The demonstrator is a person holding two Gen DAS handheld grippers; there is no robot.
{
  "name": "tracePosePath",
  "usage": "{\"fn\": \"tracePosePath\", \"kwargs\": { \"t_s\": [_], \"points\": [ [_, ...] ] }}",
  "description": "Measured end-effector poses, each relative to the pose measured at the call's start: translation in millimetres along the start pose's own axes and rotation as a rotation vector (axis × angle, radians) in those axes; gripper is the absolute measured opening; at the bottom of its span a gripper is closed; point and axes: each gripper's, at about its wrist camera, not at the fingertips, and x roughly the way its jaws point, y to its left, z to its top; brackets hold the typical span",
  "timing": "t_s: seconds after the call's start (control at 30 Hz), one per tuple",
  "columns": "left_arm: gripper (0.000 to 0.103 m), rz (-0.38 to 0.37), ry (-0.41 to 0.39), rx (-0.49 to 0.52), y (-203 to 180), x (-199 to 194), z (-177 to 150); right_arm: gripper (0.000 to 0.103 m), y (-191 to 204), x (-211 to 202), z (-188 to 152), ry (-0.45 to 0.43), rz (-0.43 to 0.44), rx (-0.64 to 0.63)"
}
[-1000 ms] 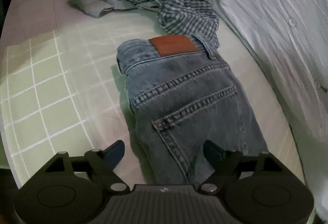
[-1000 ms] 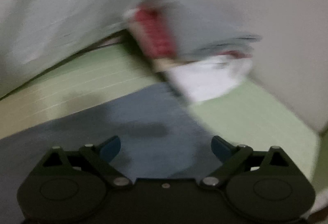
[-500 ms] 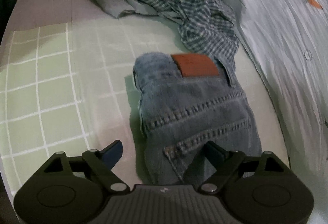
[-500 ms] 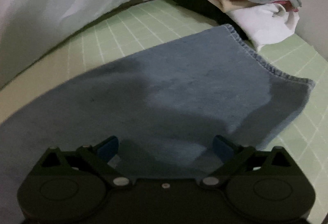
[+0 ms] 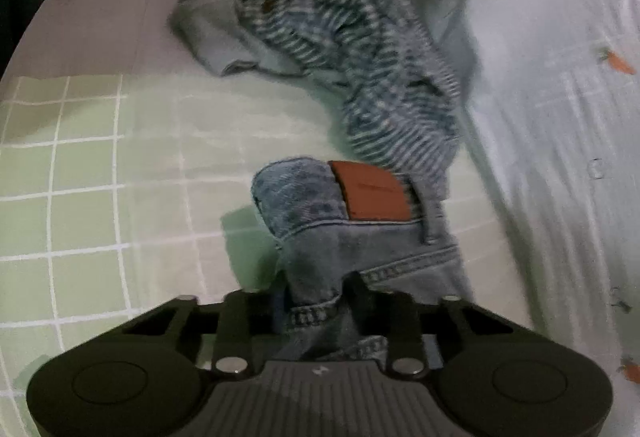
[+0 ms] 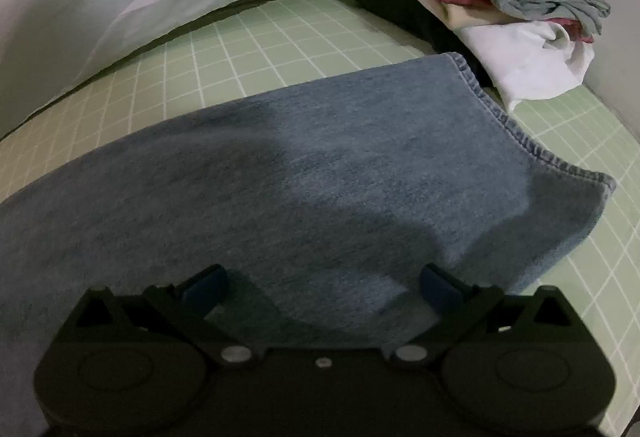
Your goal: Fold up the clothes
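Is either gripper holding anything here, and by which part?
The left gripper is closing on the jeans, with a bunch of denim at the back pocket between its fingers. The right gripper is open over the jeans leg, holding nothing.

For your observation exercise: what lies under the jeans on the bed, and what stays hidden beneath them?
Under the jeans lies the green checked sheet, showing around their edges. Whatever sits directly beneath the denim is covered. The left gripper is closing on denim near the waistband.
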Motion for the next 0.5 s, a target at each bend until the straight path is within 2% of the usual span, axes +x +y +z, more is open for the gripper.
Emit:
{"fn": "tracePosePath", "kwargs": {
  "t_s": [0.13,0.27,0.5],
  "points": [
    [0.025,-0.08,-0.013,0.051,-10,-18,-2,0.103,-1,0,-3,-0.024,0.007,-0.009],
    [0.024,-0.156,-0.038,0.193,-35,-45,-9,0.103,-2,-1,-6,-0.053,0.014,-0.016],
    [0.022,-0.316,0.004,0.419,-93,-68,-56,0.103,-2,-2,-15,-0.111,0.015,-0.016]
  ]
}}
